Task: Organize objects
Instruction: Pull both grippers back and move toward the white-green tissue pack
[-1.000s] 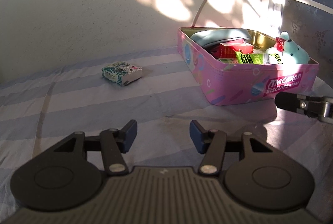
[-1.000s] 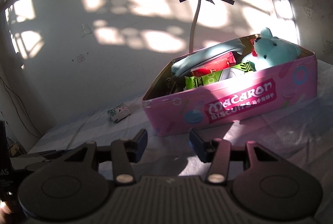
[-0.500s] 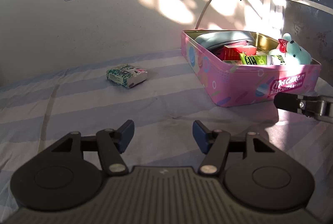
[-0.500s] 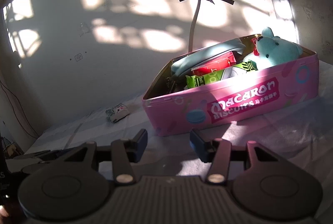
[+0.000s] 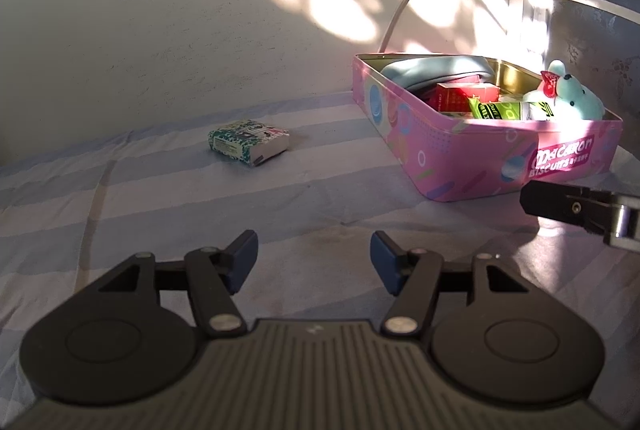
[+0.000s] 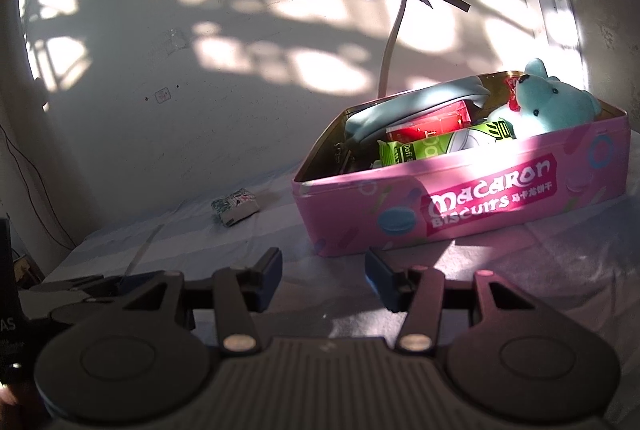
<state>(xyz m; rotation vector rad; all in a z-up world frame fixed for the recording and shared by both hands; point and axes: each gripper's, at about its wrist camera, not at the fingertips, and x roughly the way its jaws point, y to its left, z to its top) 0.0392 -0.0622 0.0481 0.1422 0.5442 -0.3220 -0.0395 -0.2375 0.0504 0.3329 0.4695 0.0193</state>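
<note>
Left gripper (image 5: pixel 313 257): fingers apart, empty | right gripper (image 6: pixel 323 276): fingers apart, empty, near tin (image 6: pixel 460 206) | packet (image 5: pixel 249 141): left of tin, well apart

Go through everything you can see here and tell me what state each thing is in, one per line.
Left gripper: open, empty.
Right gripper: open, empty.
Pink biscuit tin: lid off, holding items.
Teal plush bear: in the tin, head above the rim.
Green packet: lying in the tin.
Red box: inside the tin.
Small patterned pack: lying on the striped cloth, apart from the tin.
</note>
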